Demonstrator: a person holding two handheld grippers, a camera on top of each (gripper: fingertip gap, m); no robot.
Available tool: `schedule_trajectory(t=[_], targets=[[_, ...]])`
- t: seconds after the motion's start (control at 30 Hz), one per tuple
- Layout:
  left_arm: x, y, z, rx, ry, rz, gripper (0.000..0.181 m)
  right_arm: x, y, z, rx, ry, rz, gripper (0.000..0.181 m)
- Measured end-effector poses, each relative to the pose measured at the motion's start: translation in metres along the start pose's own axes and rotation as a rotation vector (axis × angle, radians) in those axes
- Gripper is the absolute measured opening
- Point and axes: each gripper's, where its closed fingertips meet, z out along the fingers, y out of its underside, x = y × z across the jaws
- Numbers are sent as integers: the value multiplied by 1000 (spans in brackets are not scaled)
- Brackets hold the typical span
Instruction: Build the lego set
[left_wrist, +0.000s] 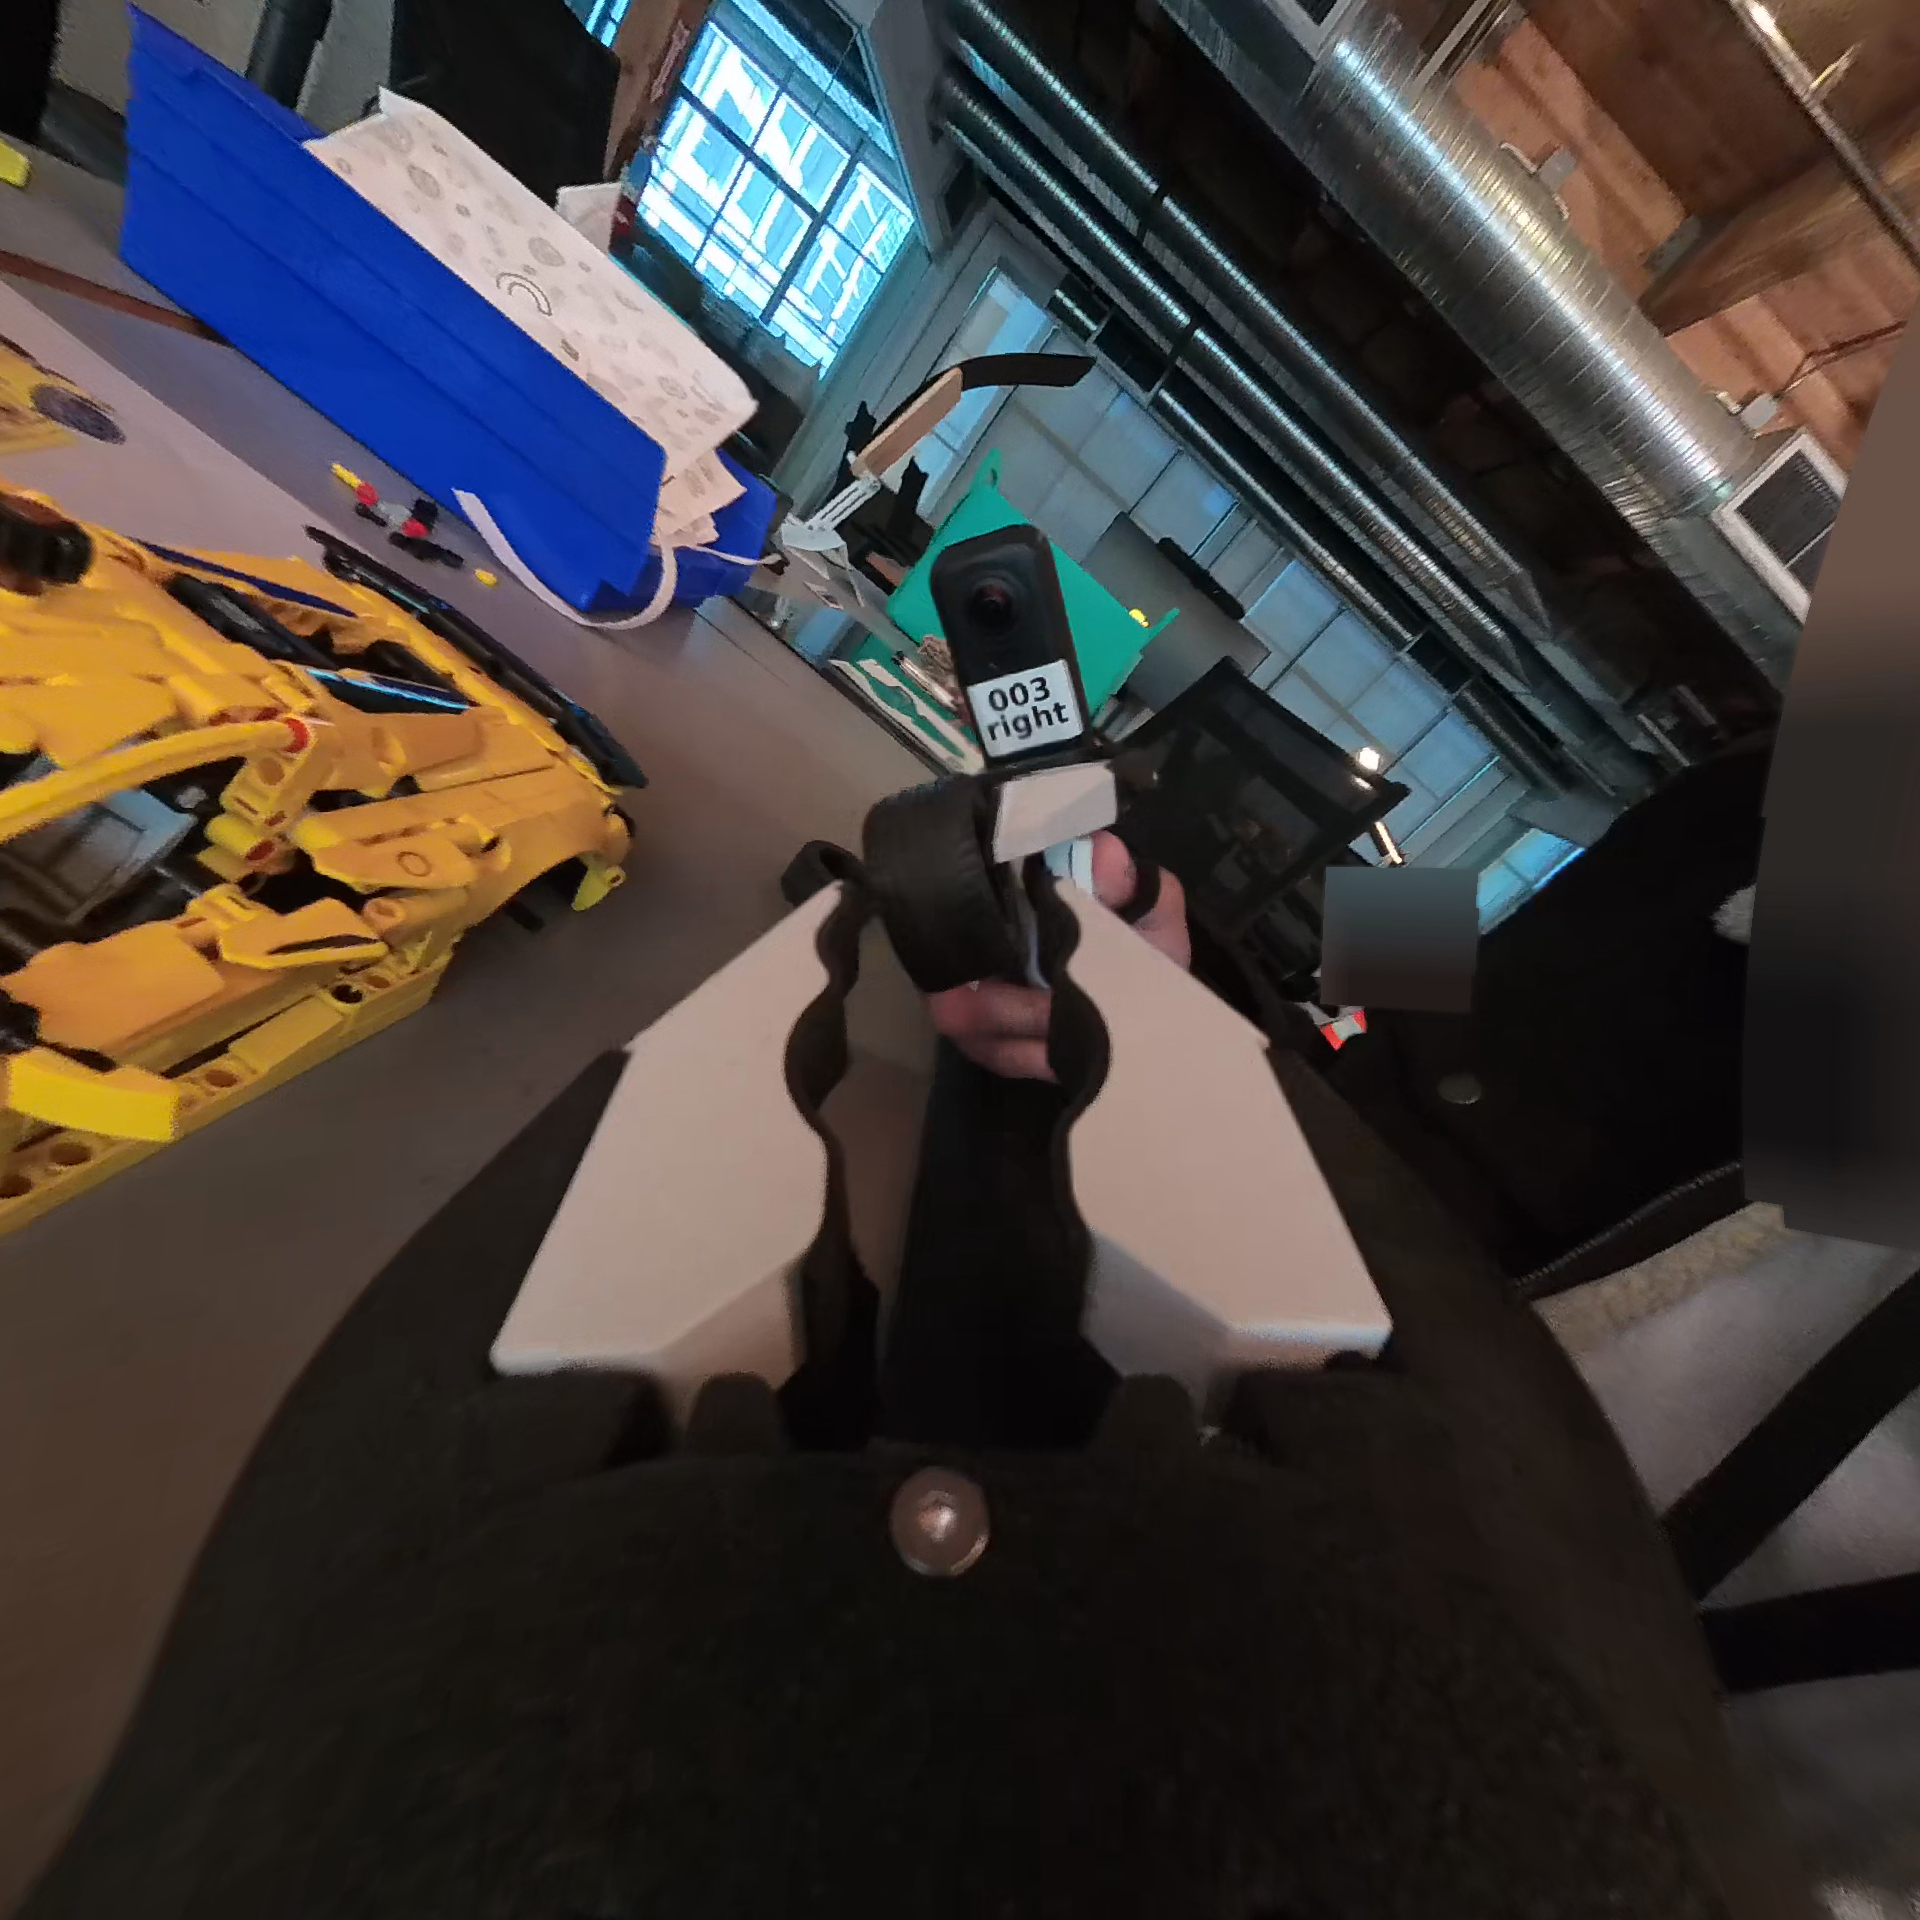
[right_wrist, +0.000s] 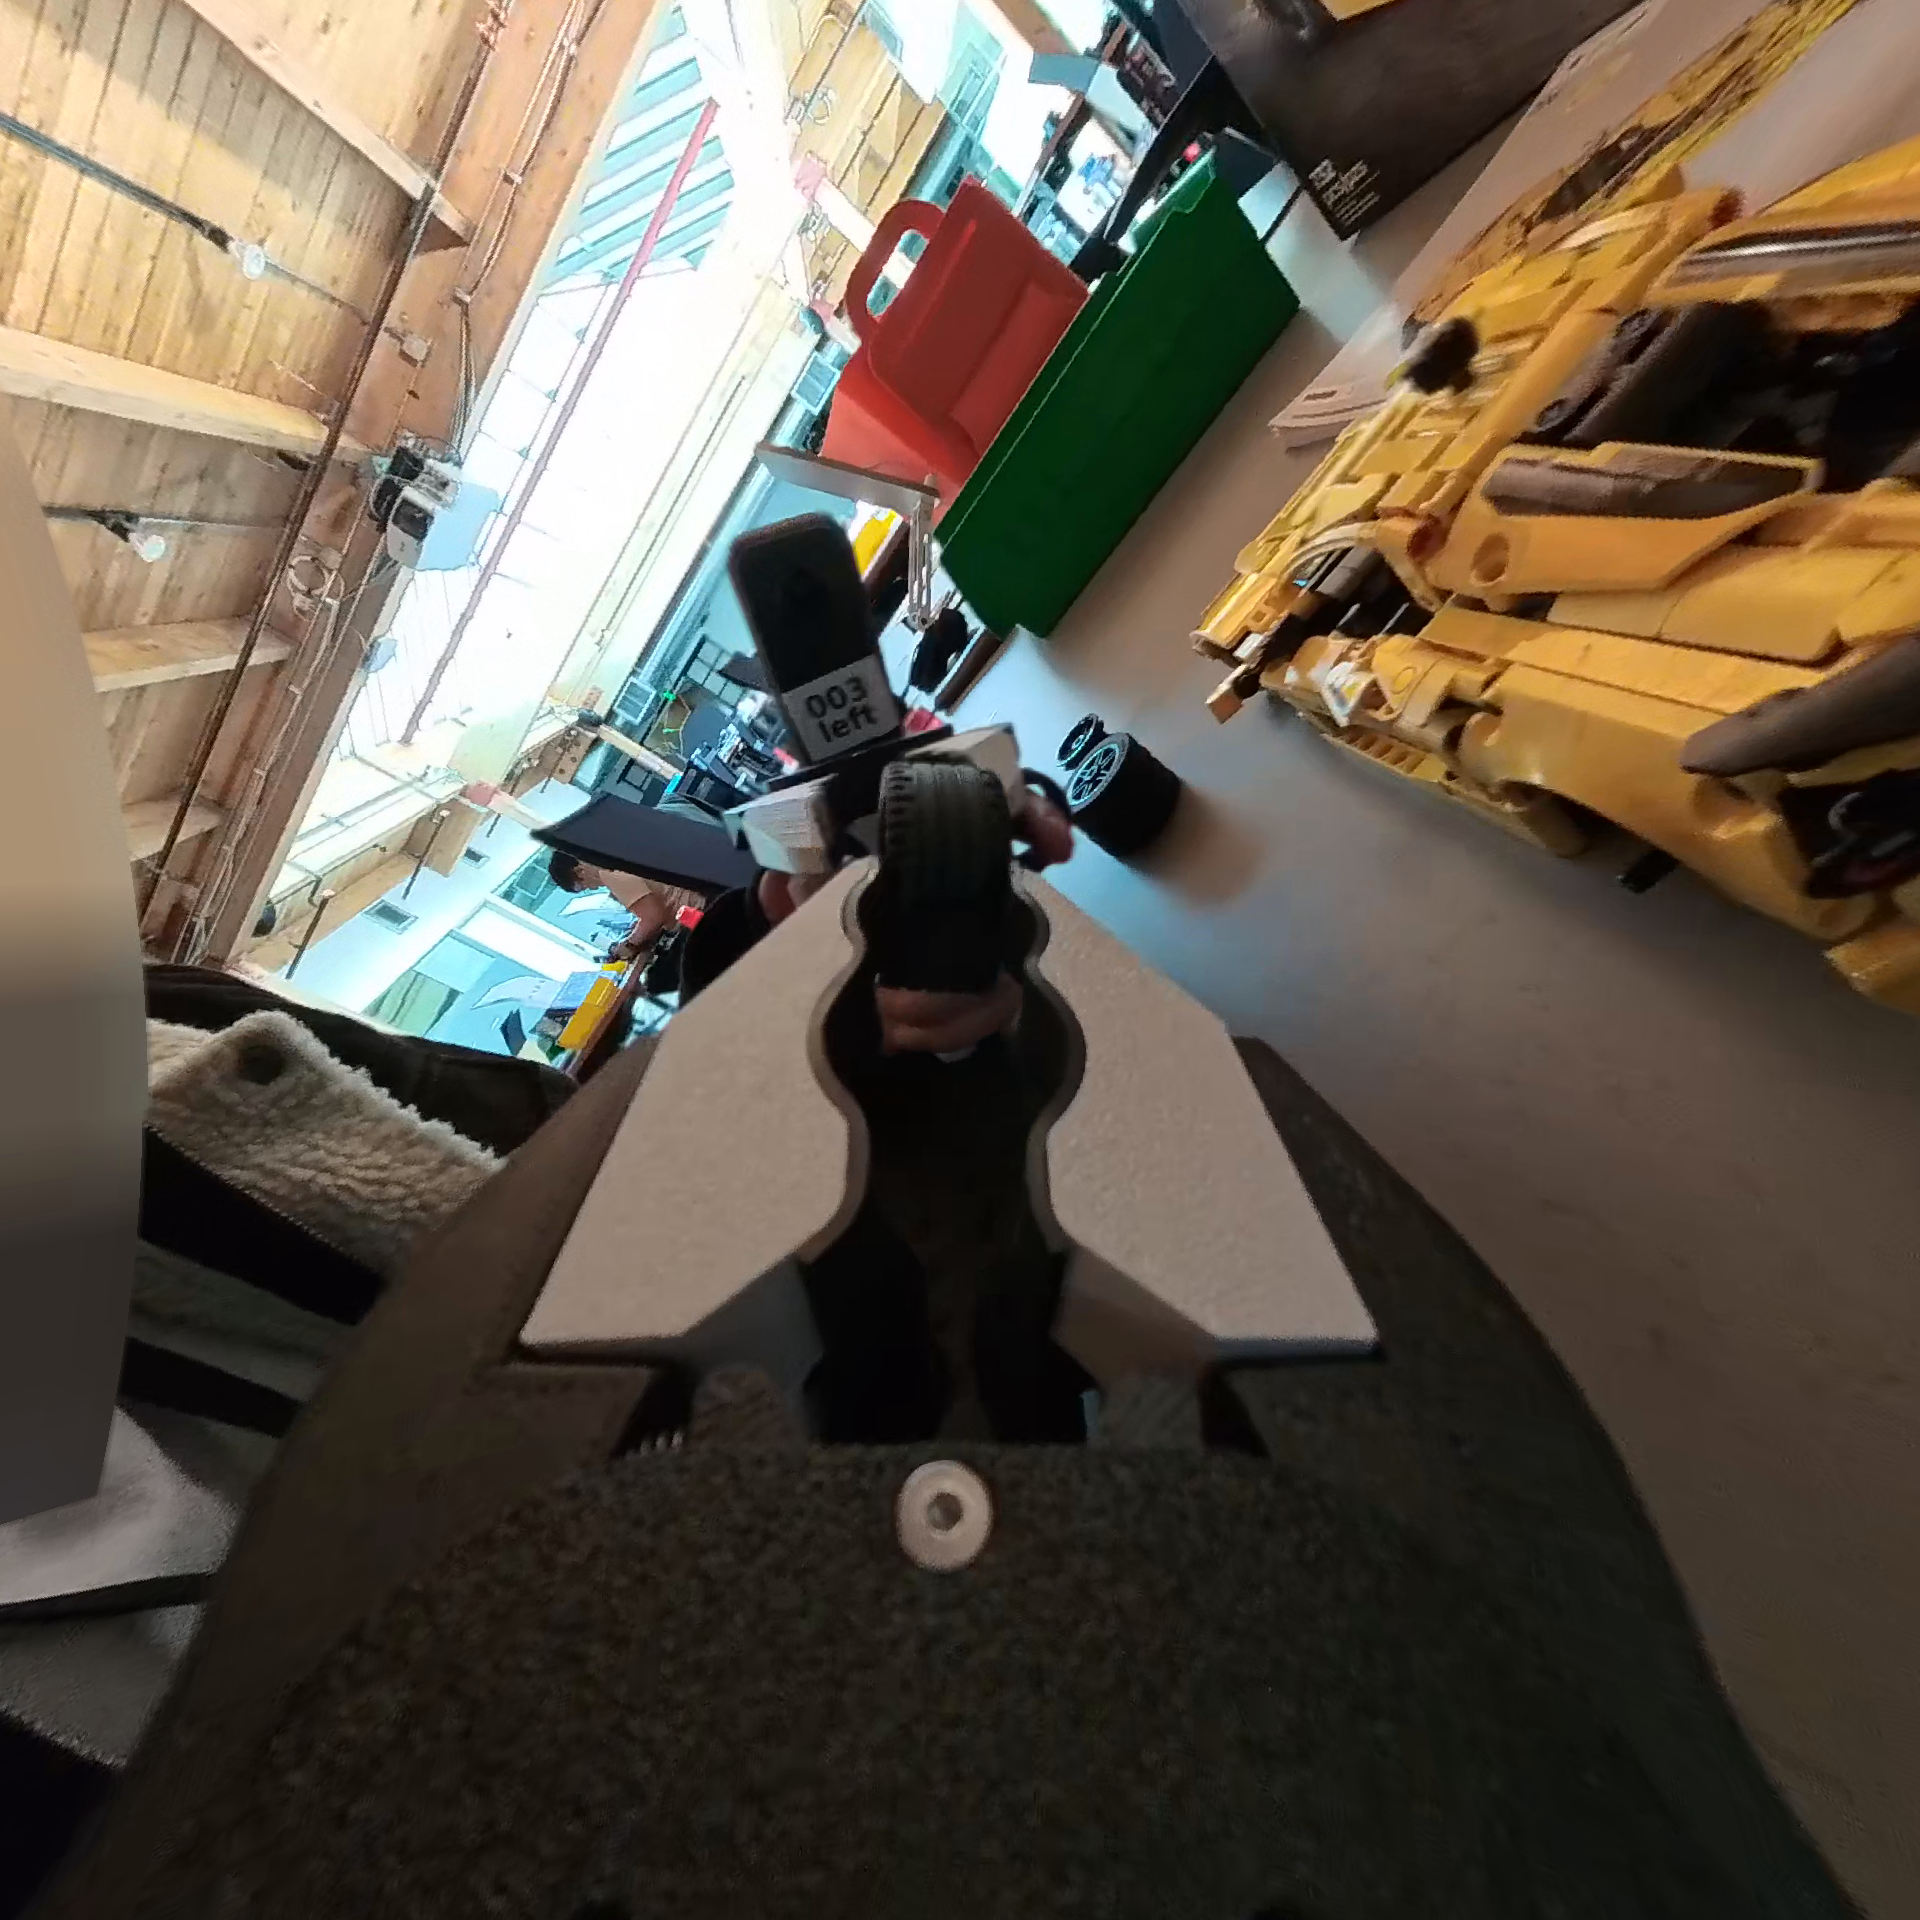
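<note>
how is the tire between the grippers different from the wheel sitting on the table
The held tire is up in the air, gripped by both grippers; the wheel on the table lies loose near the yellow car. The table wheel shows a spoked rim; the held tire shows only tread. Both are black.
</note>
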Motion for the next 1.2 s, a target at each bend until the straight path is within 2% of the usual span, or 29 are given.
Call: schedule_trajectory(t=[0.13,0.17,0.27,0.37,0.4,0.47,0.5,0.57,0.67,0.77,0.93,1.2], targets=[[1,10,8,-61,13,-18,38,-6,9,7,-48,-9,-43,20],[5,12,9,-74,44,-26,29,-6,10,8,-52,-2,-47,20],[3,11,8,-67,29,-37,25,-1,7,8,-32,37,-79,21],[-4,7,4,-34,25,-102,24,2,-9,1,65,124,-196,20],[-7,4,2,-13,23,-132,24,5,-14,-3,90,162,-223,12],[-7,3,1,-3,34,-154,23,5,-10,0,64,185,-272,14],[-10,5,2,-17,13,-150,23,4,-9,1,62,194,-297,7],[-10,5,2,-17,13,-158,24,3,-12,0,76,206,-345,16],[-10,7,4,-32,14,-154,23,4,-6,5,44,195,-329,22],[-7,8,5,-42,11,-123,23,3,-5,6,27,190,-348,15],[1,7,4,-35,23,-62,22,-2,-3,4,18,106,-249,8],[3,7,4,-38,35,-62,22,-1,-5,3,28,150,-315,3]])
